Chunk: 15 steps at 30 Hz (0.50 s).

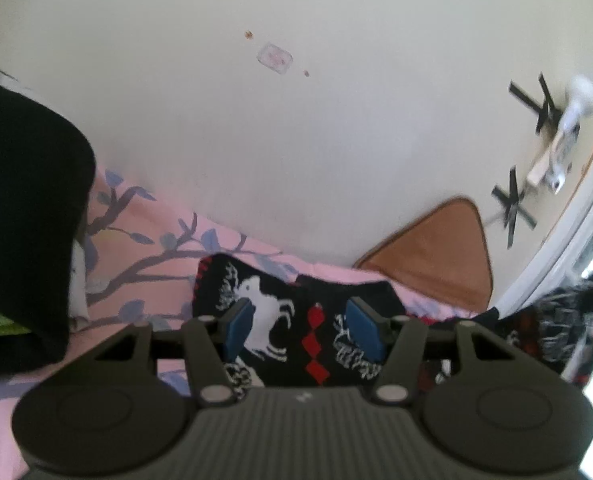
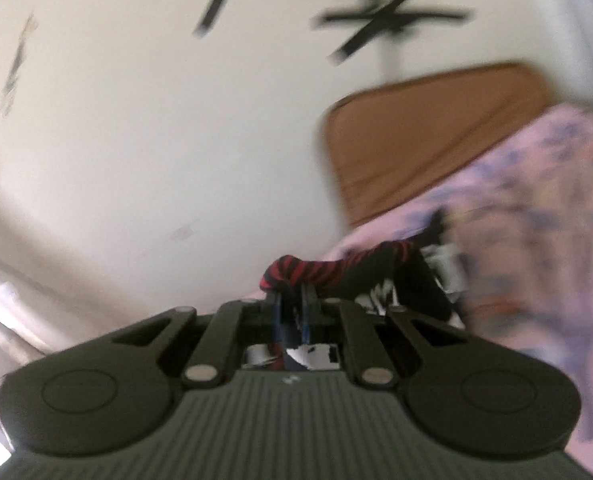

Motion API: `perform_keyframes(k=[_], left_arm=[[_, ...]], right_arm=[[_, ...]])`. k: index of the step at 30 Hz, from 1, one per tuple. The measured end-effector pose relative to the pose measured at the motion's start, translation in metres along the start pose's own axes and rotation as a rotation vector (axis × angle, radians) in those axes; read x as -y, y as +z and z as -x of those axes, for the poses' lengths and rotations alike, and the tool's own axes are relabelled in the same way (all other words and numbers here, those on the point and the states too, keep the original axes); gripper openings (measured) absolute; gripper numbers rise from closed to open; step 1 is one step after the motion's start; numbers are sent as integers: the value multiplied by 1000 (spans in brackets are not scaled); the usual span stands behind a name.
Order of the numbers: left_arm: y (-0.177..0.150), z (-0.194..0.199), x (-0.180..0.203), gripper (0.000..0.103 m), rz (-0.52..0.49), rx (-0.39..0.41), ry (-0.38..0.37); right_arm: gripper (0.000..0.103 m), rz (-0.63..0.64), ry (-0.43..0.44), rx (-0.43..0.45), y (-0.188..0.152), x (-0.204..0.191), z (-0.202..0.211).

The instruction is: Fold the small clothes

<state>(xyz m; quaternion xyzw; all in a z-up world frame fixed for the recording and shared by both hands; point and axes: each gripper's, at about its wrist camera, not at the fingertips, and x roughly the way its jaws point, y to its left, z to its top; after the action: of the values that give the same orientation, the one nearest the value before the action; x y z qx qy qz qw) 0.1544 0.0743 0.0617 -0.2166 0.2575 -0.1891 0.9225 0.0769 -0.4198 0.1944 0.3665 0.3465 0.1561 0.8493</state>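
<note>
The left gripper (image 1: 303,330) sits low in the middle of the left wrist pic, w/ its blue fingers (image 1: 363,330) wide apart and nothing between them. Right under them lies a black sock (image 1: 296,320) w/ a white deer and red diamonds on it. The sock lies on a pink cloth (image 1: 144,248) w/ blue leaves and gray branches, spread across the lower left of the frame. A black cloth (image 1: 24,200) hangs at the left edge, w/ a bit of green under it. A brown mat (image 1: 440,252) pokes out at the right, partly under the pink cloth. The white tabletop (image 1: 256,140) fills the top, w/ black tape crosses (image 1: 512,208) and a white thing at the upper right, too blurry to name. In the right wrist pic, the right gripper (image 2: 294,304) is low in the middle, its fingers close together and clamped on the sock (image 2: 336,272) by its red & black striped end. This pic is very blurry. The pink cloth (image 2: 536,208) is at the right, the brown mat (image 2: 436,136) above it, and the tabletop (image 2: 156,120) fills the left.
</note>
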Motion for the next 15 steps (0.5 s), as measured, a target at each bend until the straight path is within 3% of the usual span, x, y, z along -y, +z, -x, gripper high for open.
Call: perform_keyframes(k=[5, 7, 10, 12, 14, 15], left_arm=[[13, 10, -20, 53, 77, 35, -11], [16, 11, -30, 54, 118, 31, -26], [17, 7, -42, 54, 167, 6, -35], [17, 4, -46, 54, 191, -10, -45], [16, 1, -47, 54, 208, -27, -68], [15, 0, -45, 55, 208, -34, -81]], right_arm=[[12, 98, 83, -137, -14, -60, -103], [15, 141, 65, -201, -25, -73, -147], [30, 231, -14, -323, -37, -71, -206], [31, 190, -58, -266, -30, -54, -201], [39, 123, -23, -186, -20, -32, -175], [42, 120, -46, -137, -17, -24, -160]])
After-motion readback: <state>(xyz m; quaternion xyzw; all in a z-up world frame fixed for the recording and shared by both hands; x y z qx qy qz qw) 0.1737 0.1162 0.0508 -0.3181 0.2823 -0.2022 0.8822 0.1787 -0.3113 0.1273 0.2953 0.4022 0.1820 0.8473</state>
